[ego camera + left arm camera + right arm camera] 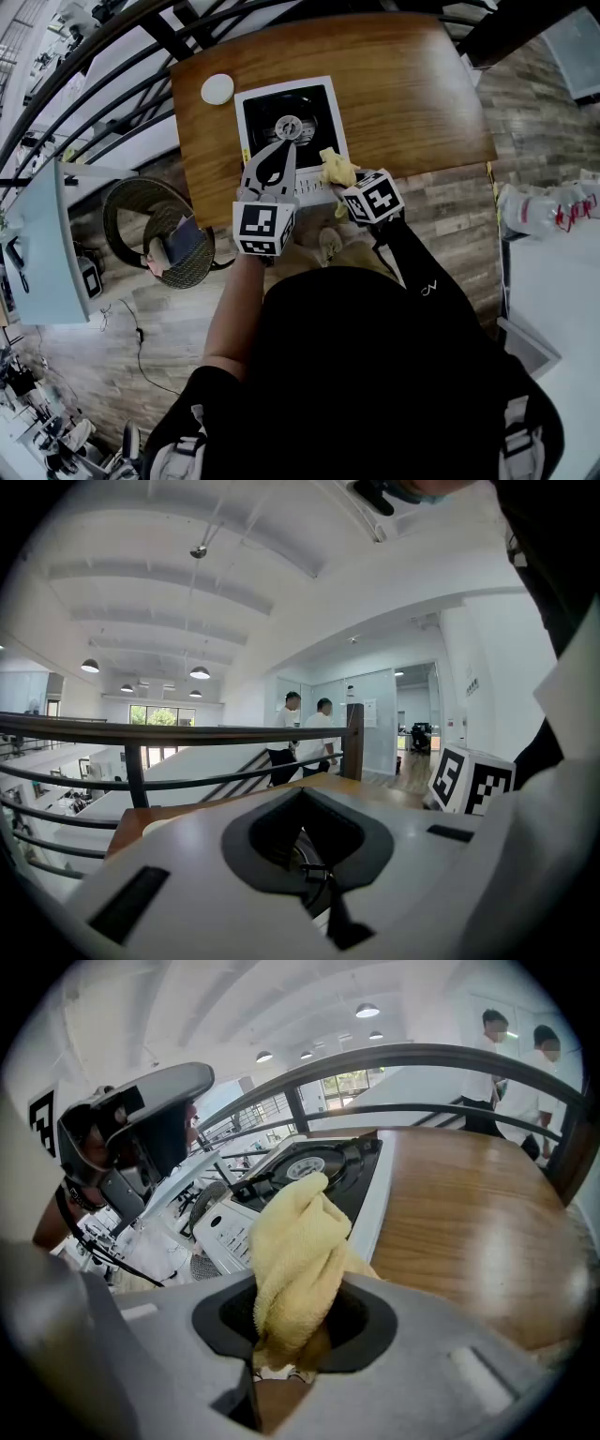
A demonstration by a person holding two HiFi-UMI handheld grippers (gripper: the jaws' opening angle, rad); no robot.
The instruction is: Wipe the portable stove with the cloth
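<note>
Currently, the right gripper (345, 184) fingers clamp the soft, light cloth (295, 1232) mid-bunch, a secure hold; the left gripper (284, 142) fingers meet, empty.

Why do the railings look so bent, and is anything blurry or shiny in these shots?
Head view: fisheye lens bows the table edges, light even. Left gripper view: railing curves, the near left claw is blurred, room behind sharp. Right gripper view: cloth in the right claw fairly sharp, glare streaks the wood, corners black.
</note>
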